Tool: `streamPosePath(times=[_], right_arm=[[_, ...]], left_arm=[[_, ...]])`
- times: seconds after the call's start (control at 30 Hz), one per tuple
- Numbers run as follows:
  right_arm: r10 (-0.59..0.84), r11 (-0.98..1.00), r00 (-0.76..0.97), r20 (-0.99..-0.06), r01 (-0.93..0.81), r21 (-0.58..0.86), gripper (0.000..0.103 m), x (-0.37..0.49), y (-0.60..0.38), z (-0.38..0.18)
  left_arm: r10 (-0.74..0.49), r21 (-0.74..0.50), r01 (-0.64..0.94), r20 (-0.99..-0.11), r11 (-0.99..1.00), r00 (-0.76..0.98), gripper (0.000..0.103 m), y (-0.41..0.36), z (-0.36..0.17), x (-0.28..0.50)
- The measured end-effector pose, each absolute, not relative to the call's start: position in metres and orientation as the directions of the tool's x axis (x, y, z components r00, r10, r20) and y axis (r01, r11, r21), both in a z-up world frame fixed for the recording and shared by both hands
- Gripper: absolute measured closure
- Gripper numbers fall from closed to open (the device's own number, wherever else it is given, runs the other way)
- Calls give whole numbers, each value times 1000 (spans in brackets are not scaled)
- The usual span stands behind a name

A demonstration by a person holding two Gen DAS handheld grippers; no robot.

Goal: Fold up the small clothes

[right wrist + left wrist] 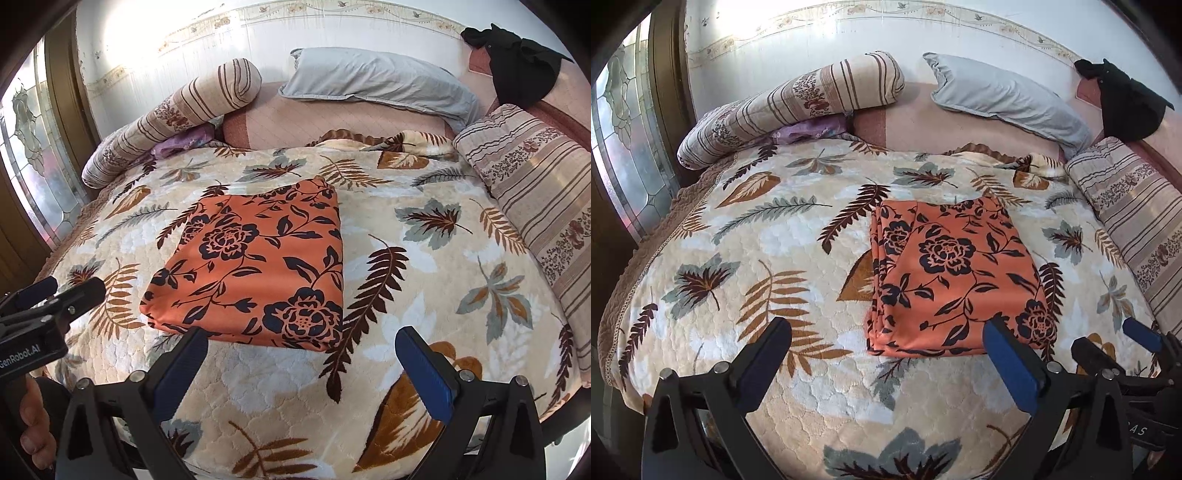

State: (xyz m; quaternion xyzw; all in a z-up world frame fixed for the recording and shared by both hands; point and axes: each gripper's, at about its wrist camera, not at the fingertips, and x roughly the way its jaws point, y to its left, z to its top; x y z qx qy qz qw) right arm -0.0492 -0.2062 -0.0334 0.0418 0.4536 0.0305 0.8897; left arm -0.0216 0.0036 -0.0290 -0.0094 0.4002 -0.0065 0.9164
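Plainly, the left gripper (886,350) had its jaws spread wide with nothing between them, hovering just short of the near edge of the folded orange floral garment (951,277). Its right finger (1008,354) overlapped the garment's near hem in the left wrist view, though contact could not be told. The garment lay ahead and to the right of that gripper's centre line.

The right gripper (301,363) was likewise held apart and empty, and the garment (258,269) sat ahead and to its left, its left finger (184,358) at the near hem. So the cloth lay between the two tools, about equally near to each, resting on the leaf-patterned bedspread (757,240).

The folded bundle was somewhat longer running away from the grippers than across, with stacked layer edges showing along its left side in the left wrist view. It already looked compactly folded, so a further fold would probably bring the near hem over toward the far edge.
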Motion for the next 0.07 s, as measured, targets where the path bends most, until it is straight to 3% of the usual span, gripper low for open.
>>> streamPosePath(times=[0.07], right_arm=[[93,994,584,-806,-13,105,1,-47,-205,-35]], left_arm=[[-13,-18,0,-734,1000,679,0,3,-29,-17]])
